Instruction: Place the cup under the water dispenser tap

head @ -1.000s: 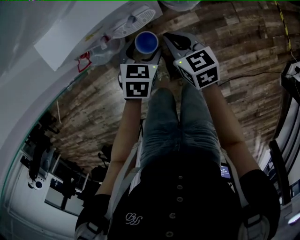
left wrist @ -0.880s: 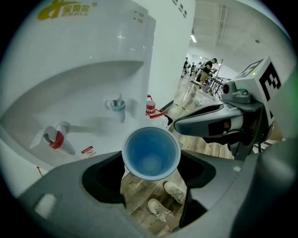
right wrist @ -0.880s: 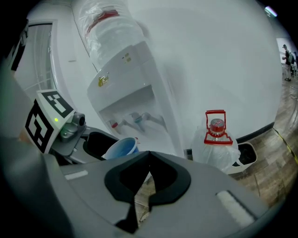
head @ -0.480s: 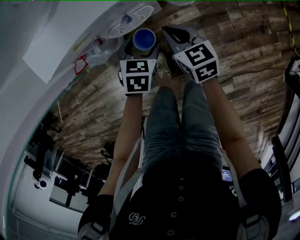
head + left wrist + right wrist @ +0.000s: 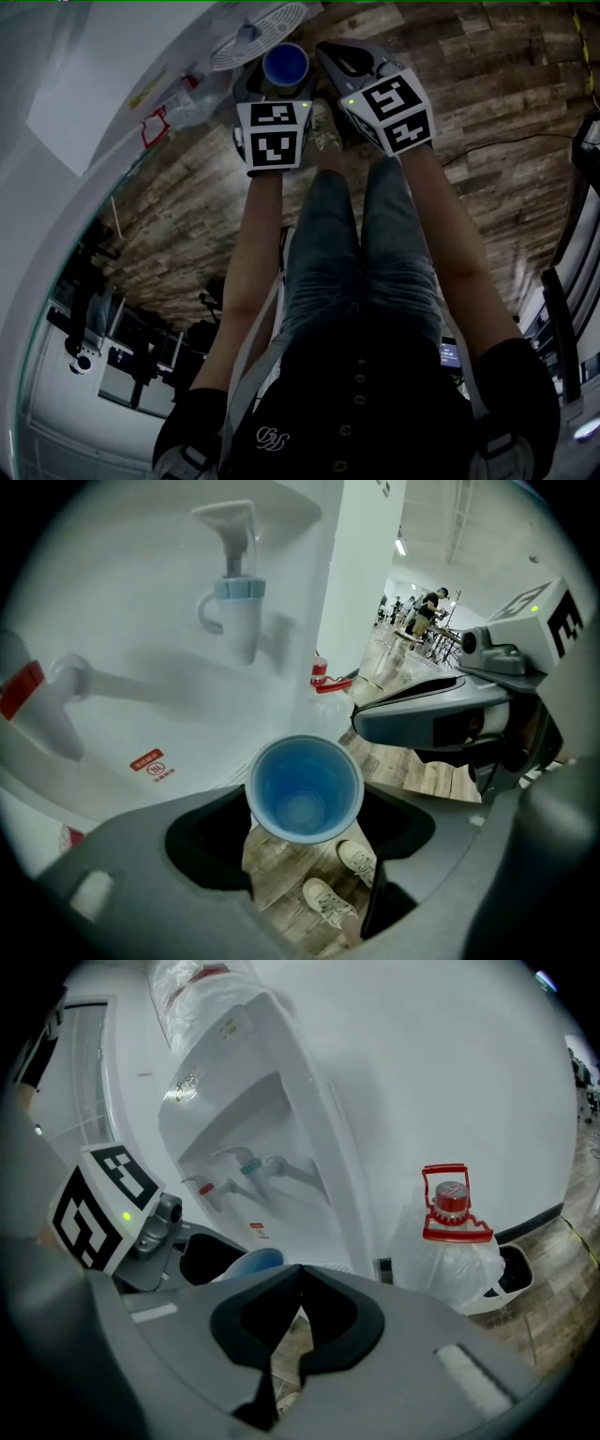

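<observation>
A blue cup [image 5: 285, 66] stands upright in my left gripper [image 5: 281, 89], which is shut on its sides; its open mouth [image 5: 305, 787] shows empty. The white water dispenser [image 5: 141, 56] is just ahead. Its blue tap [image 5: 239, 607] hangs above and left of the cup, and a red tap [image 5: 37, 700] sits further left. The round drip grill [image 5: 258, 33] lies left of the cup. My right gripper [image 5: 328, 52] is beside the cup on the right, shut on nothing, its jaw tips touching [image 5: 298, 1269].
A clear water bottle with a red cap and handle [image 5: 452, 1232] stands on the wood floor right of the dispenser [image 5: 253, 1138]. The person's shoes [image 5: 342, 883] are on the floor below the cup. Cables lie on the floor at the right [image 5: 506, 141].
Both grippers have shifted a little toward the top of the head view, nearer the dispenser, with the cup still in the left one. The right gripper's jaws stay together.
</observation>
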A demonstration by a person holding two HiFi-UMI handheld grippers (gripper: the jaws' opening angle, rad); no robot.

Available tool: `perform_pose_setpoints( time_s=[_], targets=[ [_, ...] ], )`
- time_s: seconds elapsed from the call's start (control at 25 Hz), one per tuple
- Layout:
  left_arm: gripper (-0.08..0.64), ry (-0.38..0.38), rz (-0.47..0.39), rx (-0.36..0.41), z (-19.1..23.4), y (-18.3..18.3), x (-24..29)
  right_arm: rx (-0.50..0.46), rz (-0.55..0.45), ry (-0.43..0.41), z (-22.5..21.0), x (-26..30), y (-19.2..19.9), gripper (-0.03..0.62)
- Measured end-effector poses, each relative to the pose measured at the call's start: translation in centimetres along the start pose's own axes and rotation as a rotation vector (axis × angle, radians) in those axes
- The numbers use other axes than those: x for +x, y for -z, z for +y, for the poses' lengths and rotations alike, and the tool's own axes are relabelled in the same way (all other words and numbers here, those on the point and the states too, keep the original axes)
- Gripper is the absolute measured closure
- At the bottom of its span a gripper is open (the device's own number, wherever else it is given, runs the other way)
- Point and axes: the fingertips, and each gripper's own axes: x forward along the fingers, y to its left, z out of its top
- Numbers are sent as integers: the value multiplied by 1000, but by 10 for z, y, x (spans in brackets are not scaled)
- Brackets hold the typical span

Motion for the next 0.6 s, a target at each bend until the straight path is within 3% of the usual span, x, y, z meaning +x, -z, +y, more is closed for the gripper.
perform_pose_setpoints(
  time_s=[0.6],
  targets=[
    [201, -82, -54, -18, 29, -18, 21, 57, 9, 25, -15, 7, 13, 592]
  ],
)
